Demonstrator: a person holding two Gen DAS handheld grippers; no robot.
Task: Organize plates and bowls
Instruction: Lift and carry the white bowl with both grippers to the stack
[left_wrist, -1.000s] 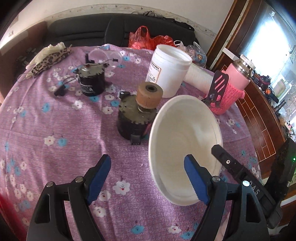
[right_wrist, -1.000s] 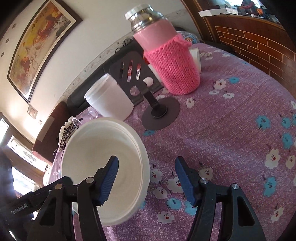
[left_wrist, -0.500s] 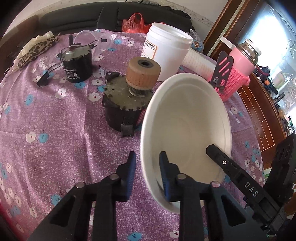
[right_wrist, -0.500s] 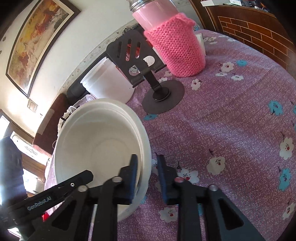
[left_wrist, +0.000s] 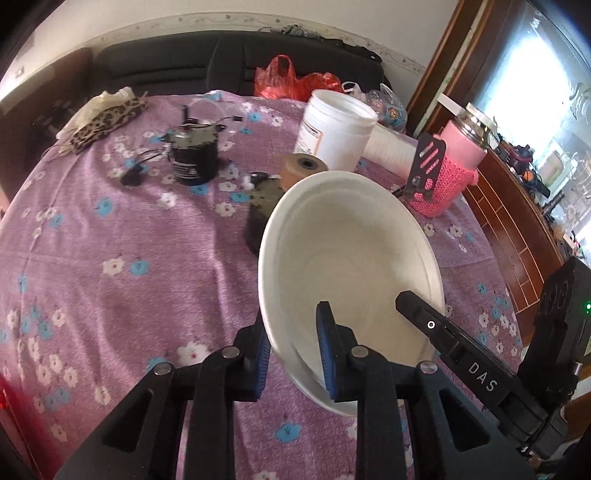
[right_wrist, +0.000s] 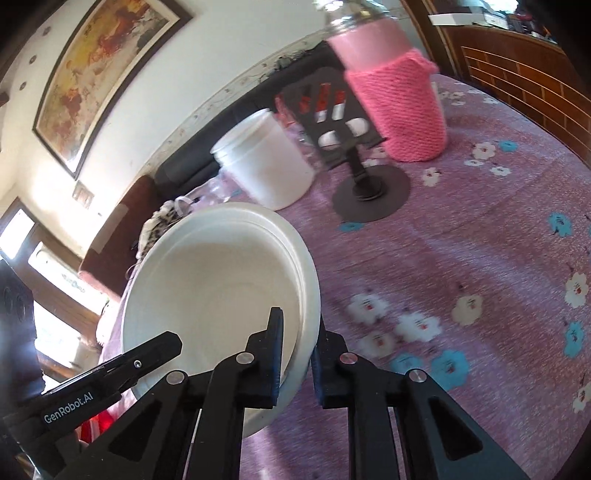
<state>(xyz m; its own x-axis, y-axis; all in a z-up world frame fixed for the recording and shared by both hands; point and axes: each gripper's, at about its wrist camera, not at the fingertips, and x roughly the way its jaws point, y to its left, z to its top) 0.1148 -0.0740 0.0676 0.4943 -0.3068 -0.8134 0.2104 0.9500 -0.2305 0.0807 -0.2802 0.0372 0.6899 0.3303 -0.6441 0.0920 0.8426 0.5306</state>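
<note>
Low in the left wrist view, the left gripper (left_wrist: 291, 360) pinched the near left rim of the white bowl (left_wrist: 354, 258), tilted above the tablecloth (left_wrist: 110, 236) – a two-handed lift, it seemed. The motor (left_wrist: 258, 218) sat just behind; open cloth lay to the left

Lower centre of the right wrist view, the right gripper (right_wrist: 297, 356) clamped the bowl's right rim (right_wrist: 308, 280) – next probably carrying it level; the phone stand (right_wrist: 371, 188) stood upper right, bare cloth right

Both wrist cameras are looking closely along their fingers from opposite rims of the white bowl (left_wrist: 351, 266) (right_wrist: 221, 280), sharing the worktop's (left_wrist: 110, 240) (right_wrist: 480, 240) far edge.
</note>
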